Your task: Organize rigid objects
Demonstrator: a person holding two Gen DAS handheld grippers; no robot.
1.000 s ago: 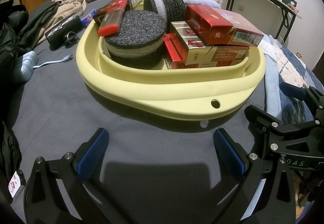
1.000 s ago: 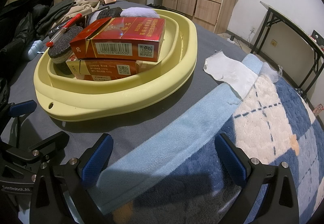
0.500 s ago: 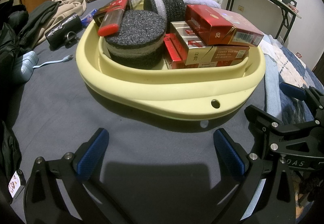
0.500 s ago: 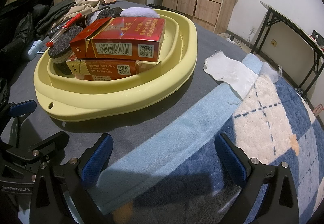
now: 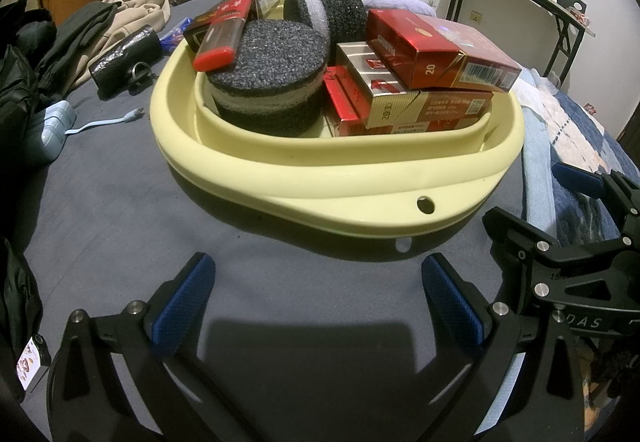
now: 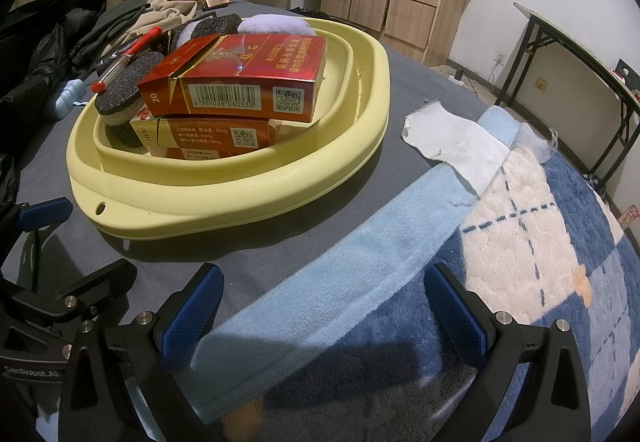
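From the left wrist view, the yellow basin [image 5: 328, 178] sits on the grey bed cover [image 5: 100, 210], just ahead of the left tool [image 5: 318, 292], whose blue pads stand wide apart with nothing between them. Inside the basin lie a round dark sponge [image 5: 268, 82] with a red lighter [image 5: 222, 40] resting on top, a second dark sponge [image 5: 340, 10] behind it, and a stack of red cigarette packs [image 5: 432, 50] leaning to the right. Beside the basin, well apart on the cover, a black pouch [image 5: 124, 54] and a pale blue charger with its cable [image 5: 52, 122] lie loose — though whether they belong to the task I cannot tell. From the right wrist view, the right tool [image 6: 324, 306] also hangs spread and empty, over the edge of a blue checked blanket [image 6: 540, 242]; the basin [image 6: 240, 198] is to its left, and a white cloth scrap [image 6: 452, 146] lies near the blanket's far edge. The rigid pieces look already gathered, so I judge the sorting to be near its end. Any next move would call for picking a remaining loose item, or simply drawing both tools clear.
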